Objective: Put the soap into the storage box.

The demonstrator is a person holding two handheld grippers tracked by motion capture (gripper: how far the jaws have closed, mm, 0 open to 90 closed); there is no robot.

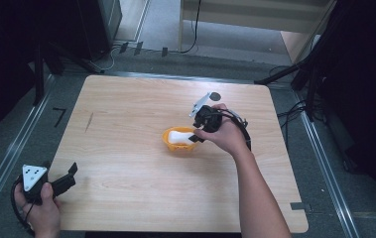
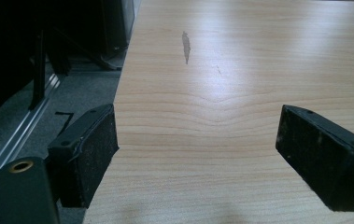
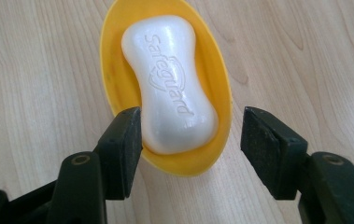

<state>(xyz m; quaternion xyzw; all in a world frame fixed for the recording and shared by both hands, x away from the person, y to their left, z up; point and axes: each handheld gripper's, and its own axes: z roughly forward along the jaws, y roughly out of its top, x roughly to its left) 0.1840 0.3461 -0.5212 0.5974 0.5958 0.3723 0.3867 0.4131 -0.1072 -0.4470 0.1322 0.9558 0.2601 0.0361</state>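
The wooden table (image 1: 126,163) carries a yellow oval dish (image 3: 114,88) near its middle, with 1 white bar of soap (image 3: 172,88) lying inside. The right gripper (image 3: 191,140) hangs above the dish's near end, jaws parted and empty; withdrawing carelessly could clip the rim and tip it. The left gripper (image 2: 198,154) rests wide open at the table's corner.

Bright overhead light, table (image 1: 126,163) glare, dark surroundings, sharp close-ups.
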